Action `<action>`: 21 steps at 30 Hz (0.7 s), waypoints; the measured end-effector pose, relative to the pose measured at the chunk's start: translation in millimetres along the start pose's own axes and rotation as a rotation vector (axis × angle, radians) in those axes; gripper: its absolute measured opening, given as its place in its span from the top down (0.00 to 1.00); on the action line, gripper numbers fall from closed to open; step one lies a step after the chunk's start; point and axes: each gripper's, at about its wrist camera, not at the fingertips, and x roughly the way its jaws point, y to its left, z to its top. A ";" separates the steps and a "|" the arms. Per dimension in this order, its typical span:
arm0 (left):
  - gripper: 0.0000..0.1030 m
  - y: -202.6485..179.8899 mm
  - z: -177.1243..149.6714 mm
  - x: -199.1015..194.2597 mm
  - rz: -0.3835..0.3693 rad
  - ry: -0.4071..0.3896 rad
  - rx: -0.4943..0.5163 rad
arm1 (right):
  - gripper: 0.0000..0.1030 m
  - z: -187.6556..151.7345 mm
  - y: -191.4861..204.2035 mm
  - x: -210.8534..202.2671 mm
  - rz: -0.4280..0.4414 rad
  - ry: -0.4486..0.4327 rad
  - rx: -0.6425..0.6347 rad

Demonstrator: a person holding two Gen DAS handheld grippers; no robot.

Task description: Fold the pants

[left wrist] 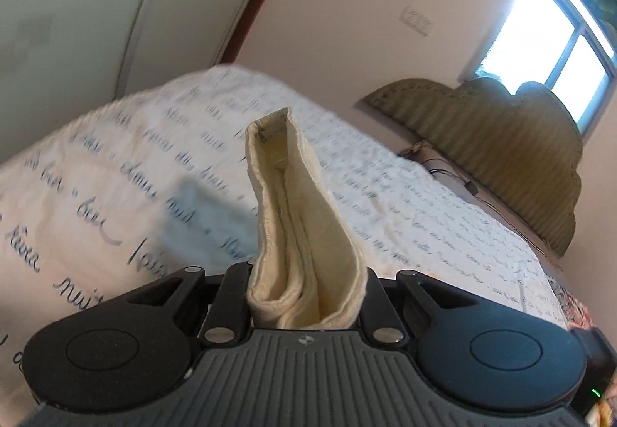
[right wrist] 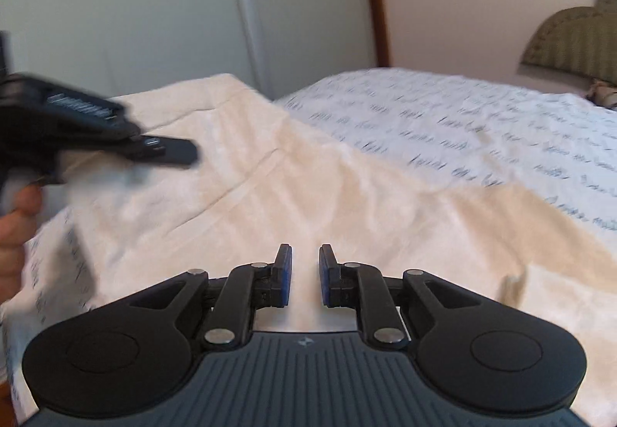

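Two risks, catalogued: left tongs [left wrist: 306, 292] clamp a bunched fold of cream textured-cotton pants [left wrist: 297, 218] above the script-printed white bed [left wrist: 96, 157] — thick layers may slip; right tongs [right wrist: 304, 276], parted and empty over the spread cloth — may snag it.

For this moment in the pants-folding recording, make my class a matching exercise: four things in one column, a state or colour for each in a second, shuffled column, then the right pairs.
Things
1. left hand-held gripper
2. right hand-held gripper
3. pants
4. headboard

States or colours
A. olive green, ribbed
B. open, nothing between its fingers
C. cream, spread over the bed
D. shut on a bunch of cream cloth

Pairs: 1-D, 2-B, 3-C, 4-A
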 end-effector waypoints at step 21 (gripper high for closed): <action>0.86 -169.3 -36.6 -15.1 -0.247 0.024 0.124 | 0.63 3.4 -71.1 -119.0 0.054 -0.360 0.185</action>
